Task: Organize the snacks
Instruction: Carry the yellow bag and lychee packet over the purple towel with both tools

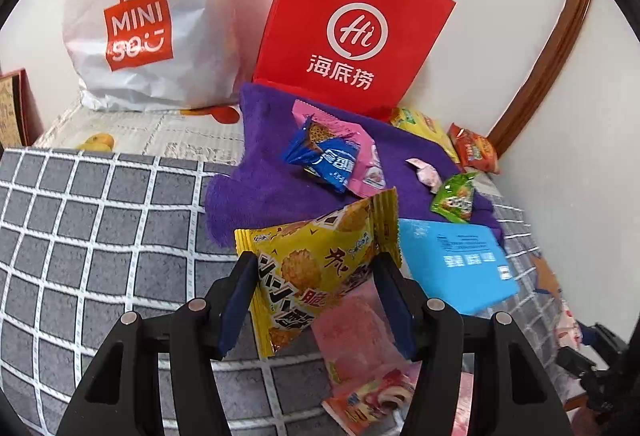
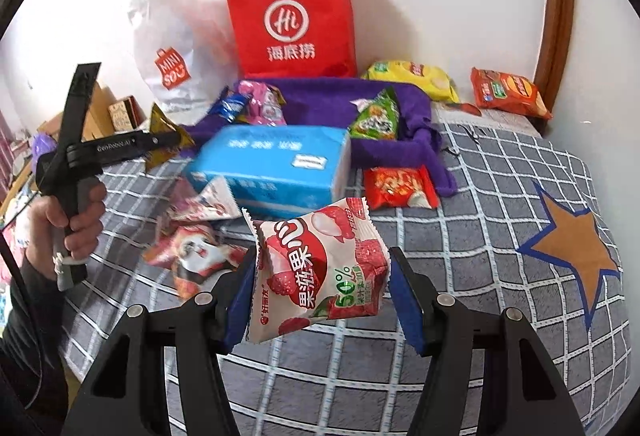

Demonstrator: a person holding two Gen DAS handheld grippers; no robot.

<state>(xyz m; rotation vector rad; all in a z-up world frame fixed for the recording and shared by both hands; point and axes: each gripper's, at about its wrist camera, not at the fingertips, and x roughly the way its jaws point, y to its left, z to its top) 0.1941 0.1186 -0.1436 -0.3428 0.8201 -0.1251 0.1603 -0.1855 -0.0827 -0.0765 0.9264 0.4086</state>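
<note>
Two snack packs held clear of the bed, one per gripper.
Left gripper (image 1: 316, 300) pinches a yellow pack (image 1: 320, 272), right gripper (image 2: 322, 300) a lychee pack (image 2: 320, 272), likely bound for the red bag (image 2: 292, 20) at the bed's far edge.

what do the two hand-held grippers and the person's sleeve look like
Both the left hand-held gripper and the right hand-held gripper have black angular frames with round silver pins and dark blue finger pads. The left one's side carries white "GenRobot.AI" lettering. The sleeve is dark.

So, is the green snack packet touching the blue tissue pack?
Apart. The right wrist view shows purple cloth between the green snack packet and the blue tissue pack.
</note>
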